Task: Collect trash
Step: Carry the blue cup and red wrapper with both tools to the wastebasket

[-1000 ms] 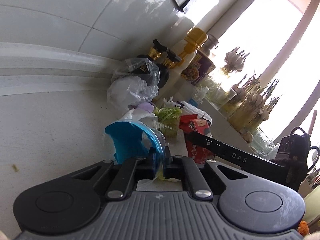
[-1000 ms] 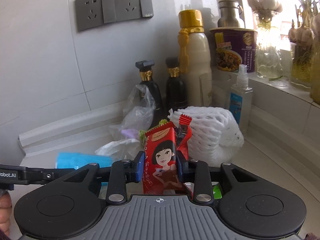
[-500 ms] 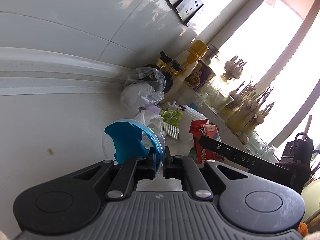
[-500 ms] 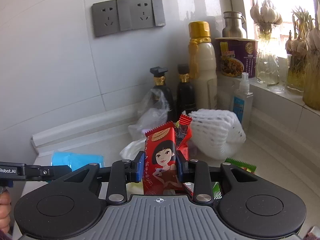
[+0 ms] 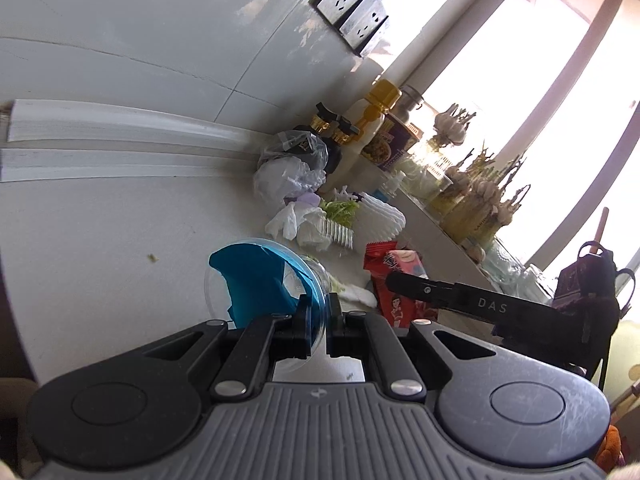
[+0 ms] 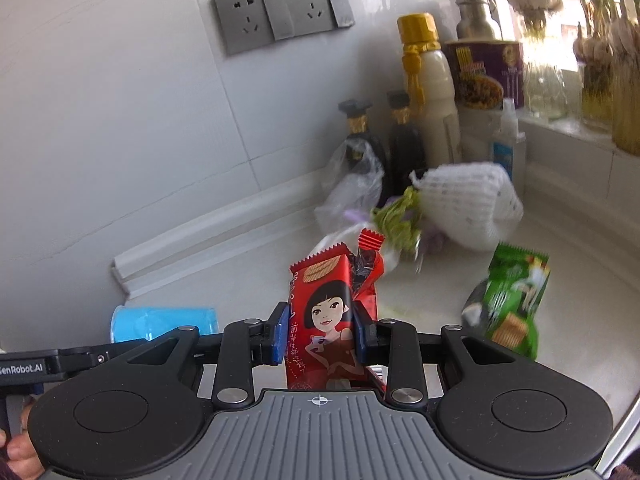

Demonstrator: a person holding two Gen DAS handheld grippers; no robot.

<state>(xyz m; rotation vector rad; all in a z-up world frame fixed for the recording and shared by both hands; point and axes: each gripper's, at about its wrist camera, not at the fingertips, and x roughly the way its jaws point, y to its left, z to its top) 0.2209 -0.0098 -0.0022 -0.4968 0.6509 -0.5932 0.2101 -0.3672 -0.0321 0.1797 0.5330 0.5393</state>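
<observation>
My left gripper (image 5: 318, 320) is shut on the rim of a clear plastic cup (image 5: 264, 280) with blue paper inside; the cup shows as a blue cylinder in the right wrist view (image 6: 164, 322). My right gripper (image 6: 320, 334) is shut on a red snack wrapper (image 6: 326, 312) with a cartoon girl, held upright above the counter; it also shows in the left wrist view (image 5: 394, 280). More trash lies ahead: a green snack wrapper (image 6: 514, 306), a white foam net (image 6: 468, 208), clear plastic bags (image 6: 352, 192), green scraps (image 6: 396, 220).
Two dark sauce bottles (image 6: 404, 140), a white bottle with a gold cap (image 6: 432, 104), an instant noodle cup (image 6: 484, 74) and a small spray bottle (image 6: 506, 140) stand by the tiled wall. Jars of sprouting garlic (image 6: 600, 80) line the window ledge. Wall sockets (image 6: 280, 16) sit above.
Both grippers have pulled back and up from the trash pile, each keeping its load. The green wrapper has come fully into the right wrist view.
</observation>
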